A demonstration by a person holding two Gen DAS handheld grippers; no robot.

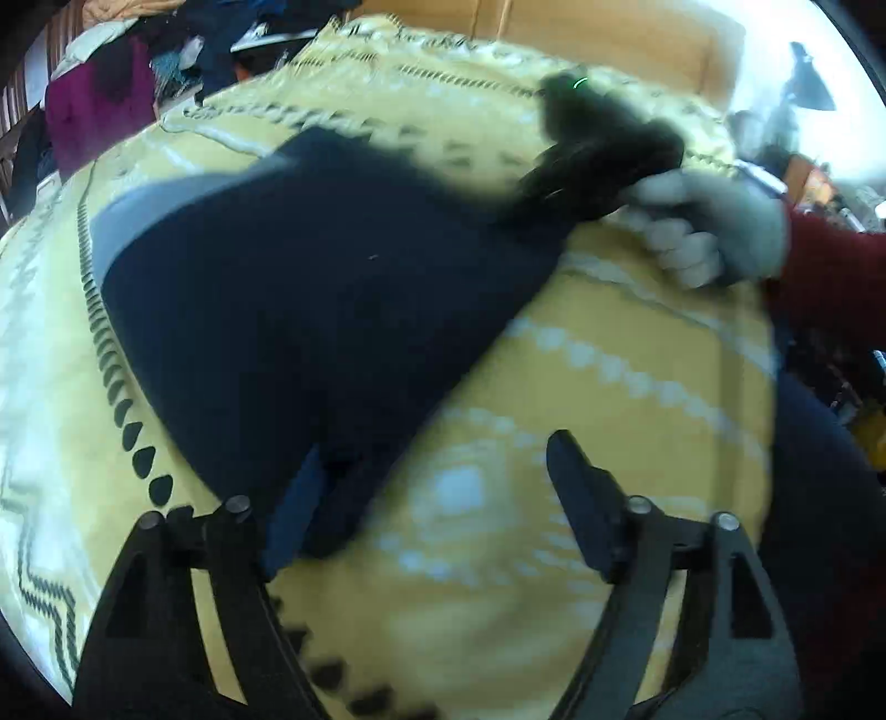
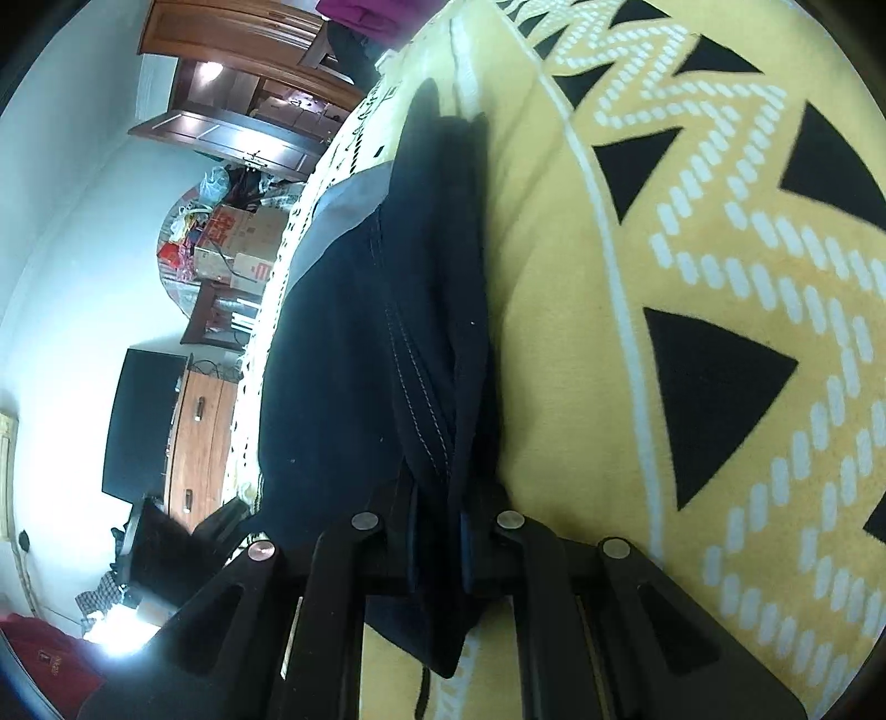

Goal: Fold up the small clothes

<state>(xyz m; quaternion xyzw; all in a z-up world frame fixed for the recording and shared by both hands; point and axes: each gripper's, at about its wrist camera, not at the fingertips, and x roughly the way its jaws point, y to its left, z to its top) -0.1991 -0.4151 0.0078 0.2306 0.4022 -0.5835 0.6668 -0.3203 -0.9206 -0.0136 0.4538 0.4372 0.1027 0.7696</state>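
A small navy garment (image 1: 310, 288) with a grey band lies on a yellow patterned blanket (image 1: 609, 387). My left gripper (image 1: 437, 498) is open, low over the blanket; its left finger touches the garment's near corner, its right finger stands apart over bare blanket. My right gripper (image 2: 437, 554), tilted on its side, is shut on the navy garment's (image 2: 354, 343) bunched edge. In the left wrist view the right gripper (image 1: 598, 166) shows blurred at the garment's far right corner, held by a gloved hand (image 1: 714, 227).
A pile of clothes, one magenta (image 1: 94, 111), lies at the blanket's far left. A wooden headboard (image 1: 581, 27) stands behind. The right wrist view shows a dresser (image 2: 199, 443), a dark screen (image 2: 141, 421) and cardboard boxes (image 2: 238, 243) beyond the bed's edge.
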